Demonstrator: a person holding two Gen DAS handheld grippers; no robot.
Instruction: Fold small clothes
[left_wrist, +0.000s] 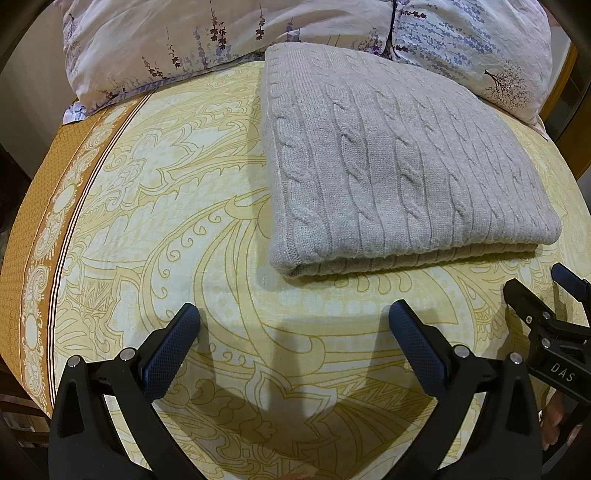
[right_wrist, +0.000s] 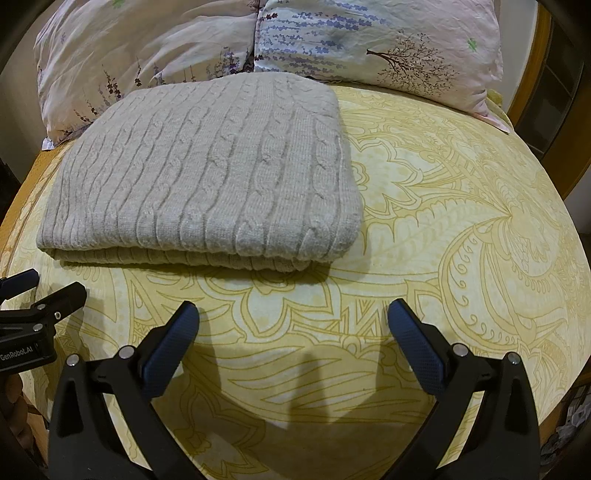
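Left wrist view: the grey cable-knit sweater lies folded toward the bed's pillow edge. The left gripper and right gripper hang spread, empty. Judged finished; any tidying should press edges gently, never drag.

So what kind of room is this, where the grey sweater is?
Most likely a bedroom. The folded grey sweater lies on a bed covered with a yellow patterned sheet, and two flowery pillows sit at the far end, like the head of a bed.
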